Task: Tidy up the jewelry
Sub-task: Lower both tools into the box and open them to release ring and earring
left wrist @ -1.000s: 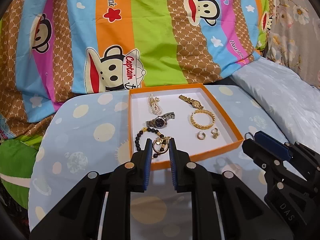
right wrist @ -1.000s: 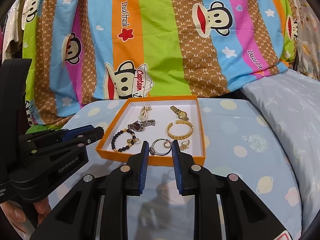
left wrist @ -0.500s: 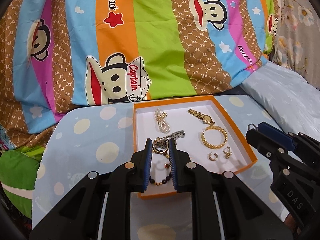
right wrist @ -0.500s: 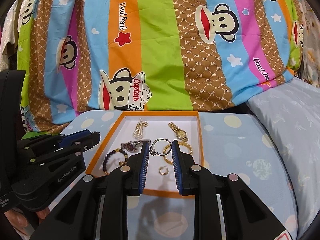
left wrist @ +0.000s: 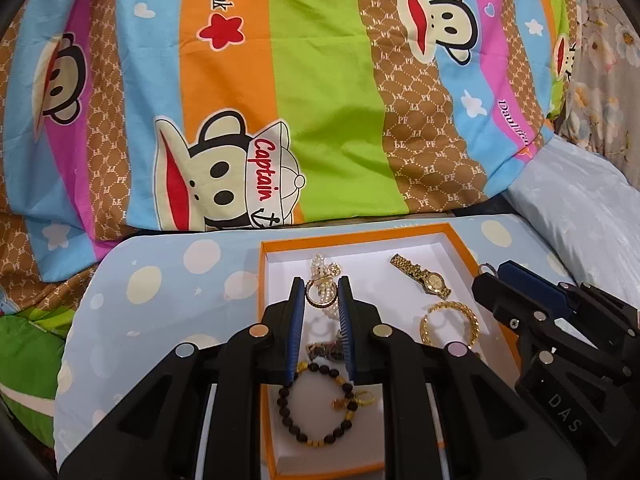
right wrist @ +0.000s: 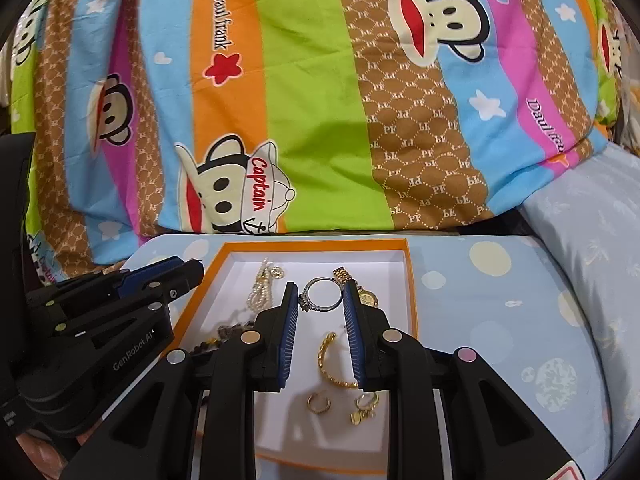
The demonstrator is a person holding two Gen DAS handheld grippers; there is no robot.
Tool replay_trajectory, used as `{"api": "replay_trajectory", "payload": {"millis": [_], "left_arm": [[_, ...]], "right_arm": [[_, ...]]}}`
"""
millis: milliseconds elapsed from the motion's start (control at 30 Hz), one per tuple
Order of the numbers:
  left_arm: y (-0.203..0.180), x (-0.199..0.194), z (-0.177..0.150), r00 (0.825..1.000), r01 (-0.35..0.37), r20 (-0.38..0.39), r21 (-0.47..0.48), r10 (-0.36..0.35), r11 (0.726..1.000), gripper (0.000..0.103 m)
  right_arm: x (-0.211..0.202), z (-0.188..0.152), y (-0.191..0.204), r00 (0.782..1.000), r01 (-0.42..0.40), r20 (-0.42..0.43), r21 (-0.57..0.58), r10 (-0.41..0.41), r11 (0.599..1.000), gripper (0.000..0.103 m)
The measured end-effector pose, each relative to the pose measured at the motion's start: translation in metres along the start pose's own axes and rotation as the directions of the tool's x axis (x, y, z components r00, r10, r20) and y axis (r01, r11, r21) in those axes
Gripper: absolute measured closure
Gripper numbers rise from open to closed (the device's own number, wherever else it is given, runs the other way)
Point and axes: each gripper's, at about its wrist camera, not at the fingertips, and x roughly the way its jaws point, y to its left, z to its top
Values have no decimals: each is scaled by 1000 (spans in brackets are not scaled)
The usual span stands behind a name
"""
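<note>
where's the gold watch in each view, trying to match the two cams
Left wrist: gold watch lies in the orange box, upper right, beside the right gripper.
Right wrist: gold watch sits mid-frame, partly hidden behind the right gripper's right finger.
Shared landmark: the pearl strand.

The right gripper [right wrist: 320,296] pinches a silver ring [right wrist: 321,294] between its blue pads above the orange box [right wrist: 411,280]. Below lie a gold bracelet [right wrist: 331,360] and small earrings [right wrist: 319,402]; the left gripper [right wrist: 160,280] sits beside the box
</note>
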Motion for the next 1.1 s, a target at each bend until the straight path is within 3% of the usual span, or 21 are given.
{"api": "replay_trajectory", "payload": {"millis": [300, 667, 767, 1100], "left_arm": [[-5, 41, 9, 999, -16, -37, 2, 16, 1000, 87], [-1, 61, 12, 998, -6, -68, -27, 4, 1000, 85], [2, 60, 10, 998, -21, -65, -34, 19, 999, 71], [8, 19, -34, 995, -26, -92, -28, 23, 999, 71]], "right_arm": [[38, 4, -11, 999, 10, -50, 12, -10, 1000, 81], [58, 1, -4, 997, 11, -73, -16, -12, 1000, 79], [57, 0, -6, 997, 17, -78, -14, -18, 1000, 75], [11, -44, 4, 994, 36, -104, -57, -42, 998, 76]]}}
